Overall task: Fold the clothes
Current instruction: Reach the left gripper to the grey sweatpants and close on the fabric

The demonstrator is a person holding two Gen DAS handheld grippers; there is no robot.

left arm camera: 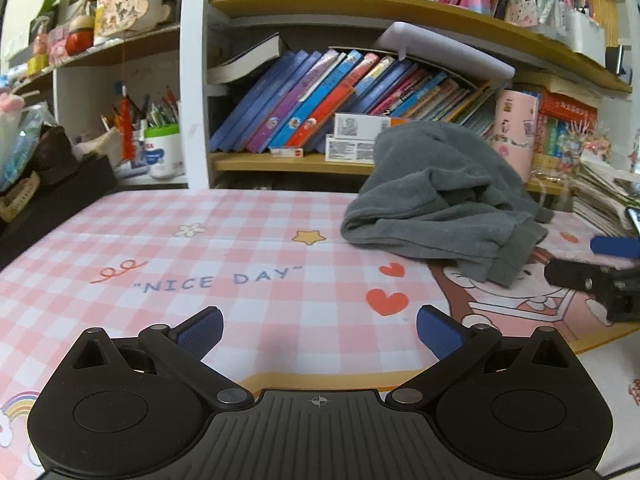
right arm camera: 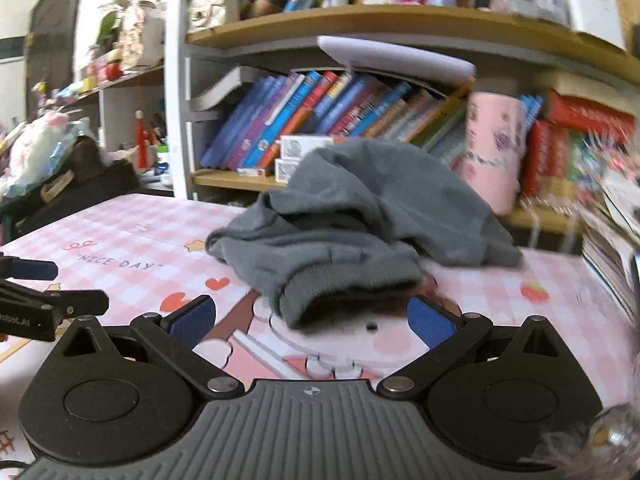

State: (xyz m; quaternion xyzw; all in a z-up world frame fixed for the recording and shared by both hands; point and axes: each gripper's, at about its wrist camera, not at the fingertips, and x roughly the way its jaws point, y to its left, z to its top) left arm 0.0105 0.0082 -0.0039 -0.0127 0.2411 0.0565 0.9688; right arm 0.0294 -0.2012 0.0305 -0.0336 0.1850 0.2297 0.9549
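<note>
Lying crumpled in heap on checked tablecloth, grey garment sits near bookshelf, not folded. Left gripper wide, empty, well short of it. Right gripper wide, empty, ribbed cuff just ahead. Judged step: reaching in to grasp; next move needs cuff between fingers.

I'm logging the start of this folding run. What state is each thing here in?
Grey fleece garment: crumpled in a heap on the cloth, unfolded, not gripped.
Left gripper: open, holding nothing, low over bare cloth, apart from the garment.
Right gripper: open, holding nothing, the garment's ribbed cuff just ahead of its fingertips.
Pink checked tablecloth: spread flat.
</note>
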